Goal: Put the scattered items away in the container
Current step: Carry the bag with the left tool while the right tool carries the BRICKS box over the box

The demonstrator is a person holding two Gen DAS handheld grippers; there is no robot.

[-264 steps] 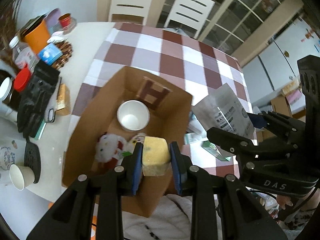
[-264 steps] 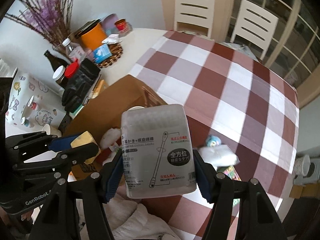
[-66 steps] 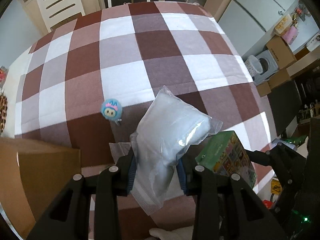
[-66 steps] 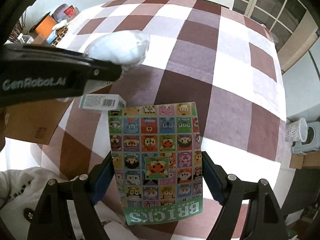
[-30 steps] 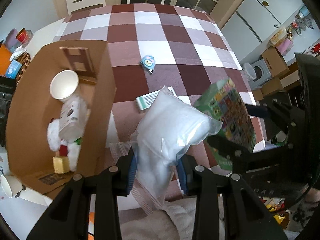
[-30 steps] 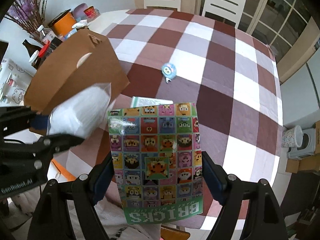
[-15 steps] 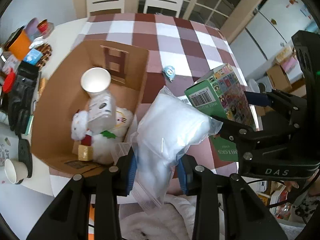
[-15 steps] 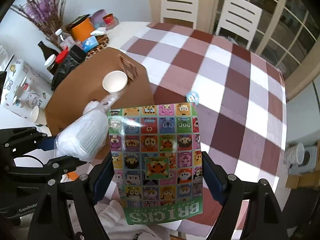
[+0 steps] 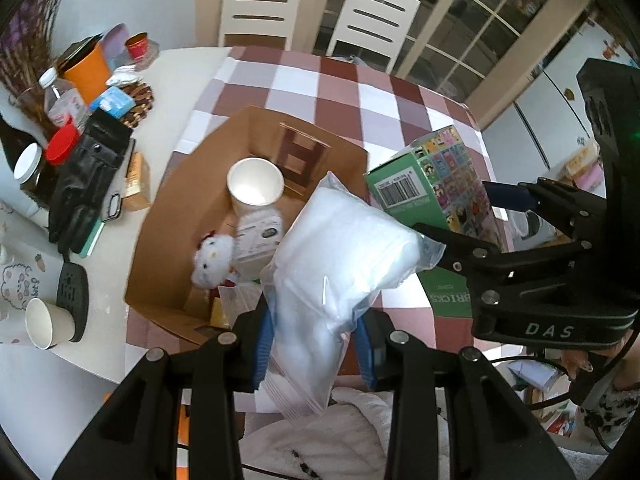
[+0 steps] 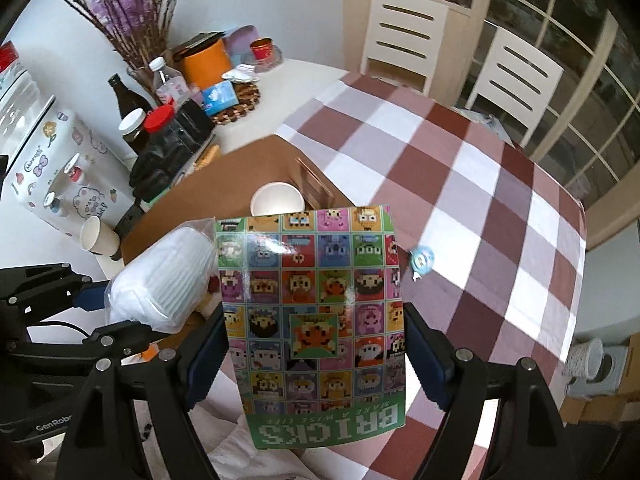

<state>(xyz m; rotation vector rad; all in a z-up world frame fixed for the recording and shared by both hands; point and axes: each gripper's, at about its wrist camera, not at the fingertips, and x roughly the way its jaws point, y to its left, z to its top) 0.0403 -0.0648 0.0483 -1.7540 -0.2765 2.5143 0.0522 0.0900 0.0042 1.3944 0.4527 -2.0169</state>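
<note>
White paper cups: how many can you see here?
2. One paper cup stands upright inside the cardboard box; the other paper cup lies on its side on the table left of the box. More may be hidden behind the held bag.

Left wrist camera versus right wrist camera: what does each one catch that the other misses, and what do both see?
Only the left wrist view shows the white plush toy inside the cardboard box. Only the right wrist view shows the small blue toy on the checked tablecloth. Both show the left gripper clamping the plastic bag, the right gripper clamping the bricks box, and the paper cup.
</note>
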